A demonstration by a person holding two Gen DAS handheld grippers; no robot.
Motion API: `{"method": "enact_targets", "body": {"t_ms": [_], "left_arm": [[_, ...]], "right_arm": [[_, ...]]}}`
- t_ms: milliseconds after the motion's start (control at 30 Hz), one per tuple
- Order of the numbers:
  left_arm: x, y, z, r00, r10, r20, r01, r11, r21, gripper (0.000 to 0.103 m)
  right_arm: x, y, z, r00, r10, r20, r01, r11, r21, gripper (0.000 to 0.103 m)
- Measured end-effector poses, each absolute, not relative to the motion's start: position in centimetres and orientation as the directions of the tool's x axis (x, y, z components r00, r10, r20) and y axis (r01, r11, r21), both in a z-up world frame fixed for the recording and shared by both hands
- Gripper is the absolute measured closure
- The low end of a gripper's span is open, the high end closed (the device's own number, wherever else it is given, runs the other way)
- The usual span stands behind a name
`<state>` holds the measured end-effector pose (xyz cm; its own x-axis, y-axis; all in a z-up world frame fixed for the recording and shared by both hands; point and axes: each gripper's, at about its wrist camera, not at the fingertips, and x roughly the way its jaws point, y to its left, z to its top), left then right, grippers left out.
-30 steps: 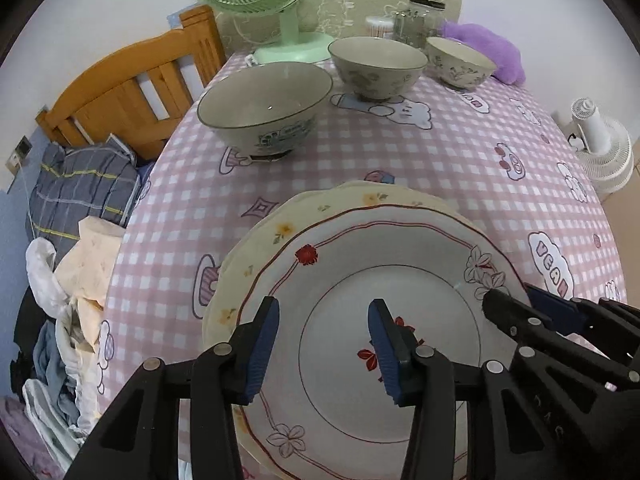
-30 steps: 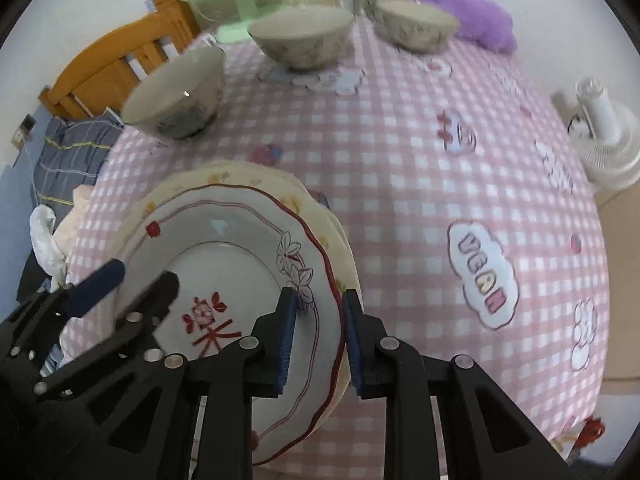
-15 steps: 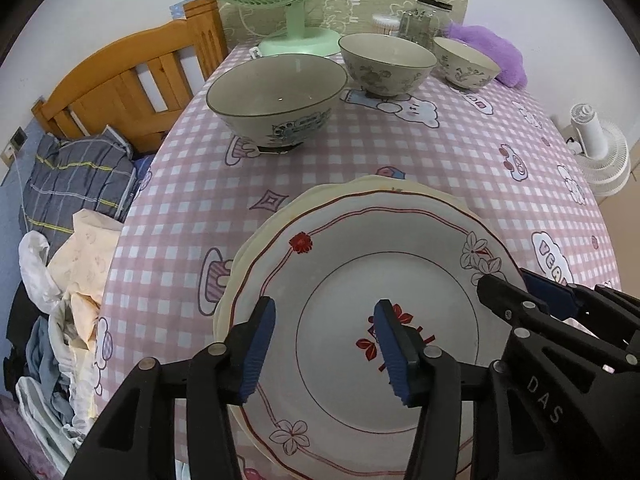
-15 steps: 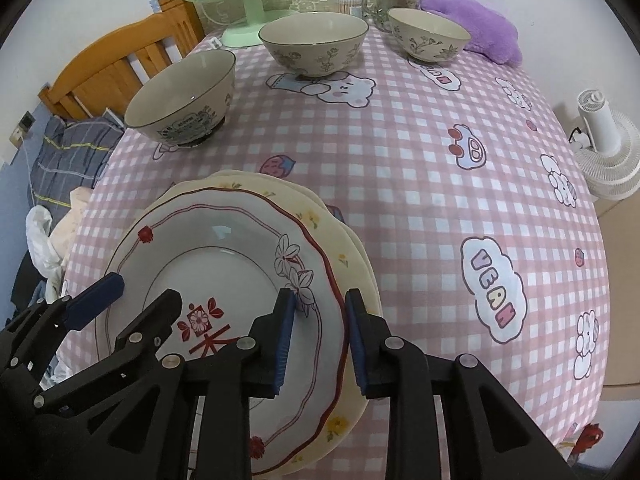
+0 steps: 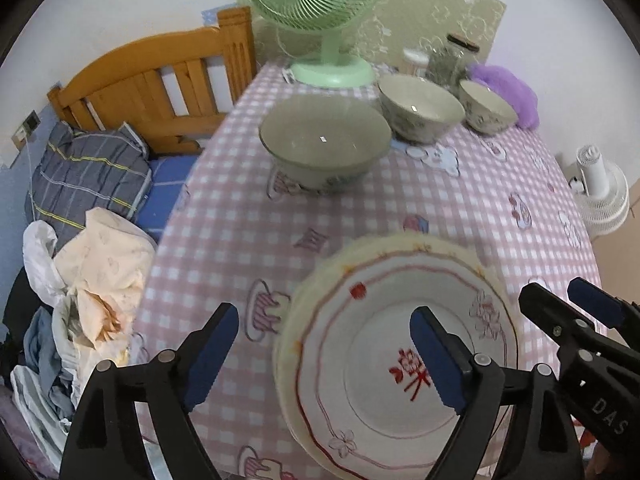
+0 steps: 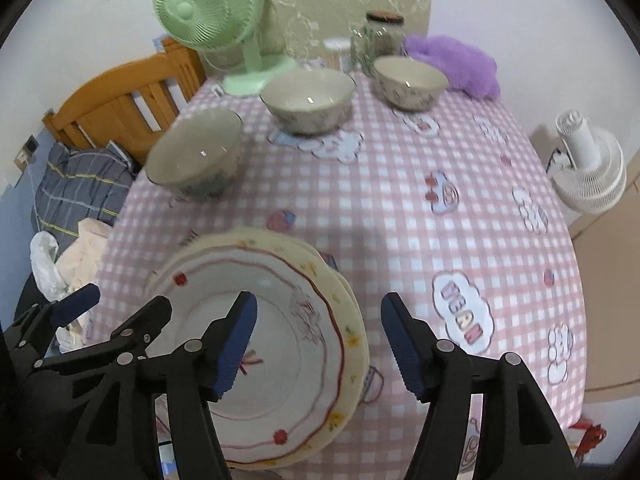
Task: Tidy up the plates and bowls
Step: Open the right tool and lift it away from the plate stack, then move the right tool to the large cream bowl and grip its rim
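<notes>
A white plate with a red rim line (image 5: 384, 344) lies stacked on a cream plate (image 5: 400, 246) at the near edge of the pink checked table (image 5: 460, 200). The stack also shows in the right wrist view (image 6: 280, 320). Three bowls stand beyond it: a large one (image 5: 324, 144) at left, a middle one (image 5: 420, 106) and a small one (image 5: 486, 110). My left gripper (image 5: 324, 354) is open and empty above the stack's left edge. My right gripper (image 6: 318, 344) is open and empty above the stack's right rim.
A green fan (image 5: 320, 12), glass jars (image 5: 452, 60) and a purple plush (image 5: 508, 88) stand at the table's back. A wooden bed frame (image 5: 152, 88) with piled laundry (image 5: 80, 240) lies left. A white fan (image 5: 600, 192) stands on the floor right.
Both grippers have opened wide and let go of the red-rimmed plate, which now rests on the cream plate. Both have pulled back and up from the stack.
</notes>
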<state>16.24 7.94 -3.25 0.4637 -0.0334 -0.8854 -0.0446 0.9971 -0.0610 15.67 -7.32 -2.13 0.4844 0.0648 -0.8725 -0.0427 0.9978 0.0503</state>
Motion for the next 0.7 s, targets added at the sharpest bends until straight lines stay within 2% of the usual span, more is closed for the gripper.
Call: {"method": "enact_targets", "body": {"t_ms": [167,333,567,700], "left_arm": [[18.0,8.5,-1.6,0.494,-0.019,-0.869,-0.060,0.997,-0.056,0.014],[20.3,8.5,-0.2,0.552,0.001,-0.834,-0.057,0.998,-0.036,0.006],[24.3,9.2,-0.3,0.566,0.021,-0.824,-0.089,0.995,-0.036,0.004],[26.5,9.9,-1.2,0.574,0.035,-0.818,-0.102,0.994,-0.029,0.004]], "right_arm": [[17.6,-6.8,-0.1,0.529,0.097,-0.843,-0.071,0.995,0.069,0.035],[20.4,-6.8,1.4,0.565,0.145,-0.812,-0.086,0.989,0.117,0.035],[25.6,-5.5,1.4,0.560,0.171,-0.811,-0.145,0.984,0.107,0.035],[28.4,-4.2,0.7,0.559,0.175,-0.810,-0.178,0.980,0.089,0.026]]}}
